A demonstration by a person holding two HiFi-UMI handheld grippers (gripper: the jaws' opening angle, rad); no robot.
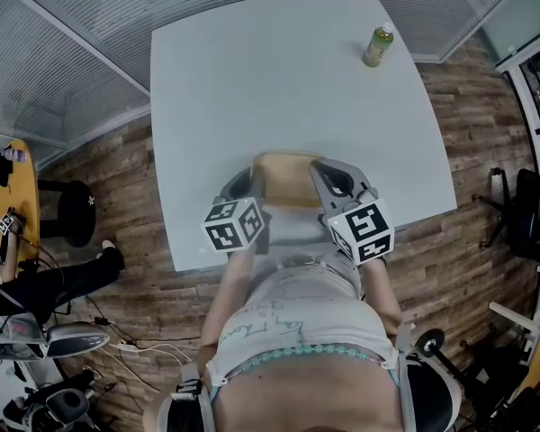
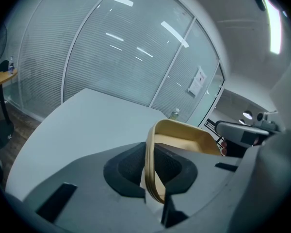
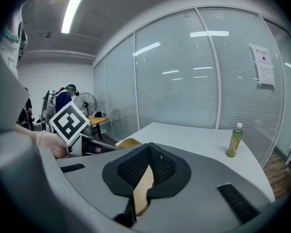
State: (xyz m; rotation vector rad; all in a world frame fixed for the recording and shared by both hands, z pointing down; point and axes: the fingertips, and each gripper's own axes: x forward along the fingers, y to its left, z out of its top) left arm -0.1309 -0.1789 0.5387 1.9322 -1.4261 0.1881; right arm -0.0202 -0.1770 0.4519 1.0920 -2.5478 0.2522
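A shallow light-wood tray [image 1: 288, 180] hangs over the near edge of the white table [image 1: 279, 88], held from both short sides. My left gripper [image 1: 245, 187] is shut on its left rim, and in the left gripper view the rim [image 2: 152, 171] stands pinched between the dark pads. My right gripper [image 1: 329, 180] is shut on the right rim; the right gripper view shows the wooden edge [image 3: 144, 187] clamped in the pads. The tray's inside looks bare.
A green drink bottle [image 1: 378, 46] stands upright near the table's far right corner, also visible as the bottle [image 3: 234, 141]. Glass partition walls run behind the table. A yellow side table [image 1: 22, 196], chairs and cables lie on the wood floor around.
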